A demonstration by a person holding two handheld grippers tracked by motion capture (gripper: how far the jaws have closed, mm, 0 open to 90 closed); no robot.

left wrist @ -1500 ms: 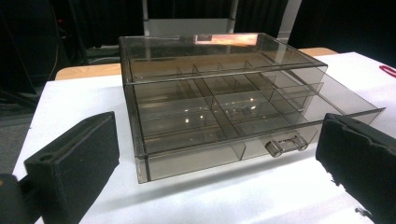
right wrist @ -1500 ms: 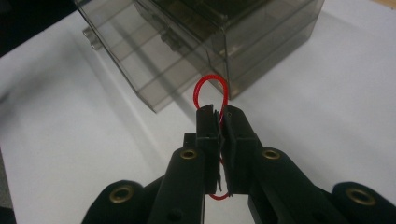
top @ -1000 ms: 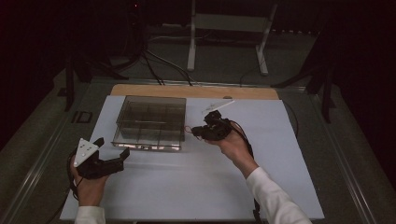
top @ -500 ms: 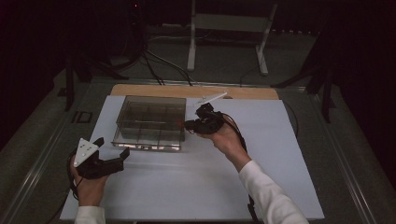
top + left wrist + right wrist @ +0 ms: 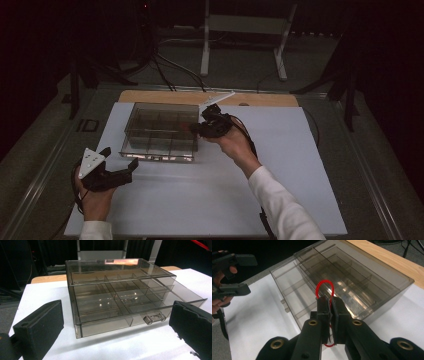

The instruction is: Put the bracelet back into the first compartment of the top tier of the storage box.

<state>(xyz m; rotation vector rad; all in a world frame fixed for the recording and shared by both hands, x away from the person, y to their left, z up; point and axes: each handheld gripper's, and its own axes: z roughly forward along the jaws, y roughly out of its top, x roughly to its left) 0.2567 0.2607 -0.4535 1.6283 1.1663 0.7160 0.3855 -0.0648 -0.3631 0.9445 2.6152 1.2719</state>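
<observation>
Claw (image 5: 196, 129) on my right, seen from above, sits at the right edge of the clear box (image 5: 160, 131) on the counter (image 5: 200, 200); my left claw (image 5: 122, 170) waits apart, jaws wide. Its own camera frames the half-open drawer (image 5: 120, 307). Looking along my right claw (image 5: 331, 305), the jaws pinch a red rubber band (image 5: 325, 288) over the box. Thin loop, slim grip: I judge it could slip out or snag the box's wall and miss its compartment.

Red loop of cord (image 5: 325, 287); black right gripper (image 5: 329, 305), black left gripper (image 5: 117, 174) bore a white dotted plate; smoky clear drawer box (image 5: 120, 300); white mat (image 5: 280, 190); tan wooden board (image 5: 150, 96); white sleeve (image 5: 285, 210).
</observation>
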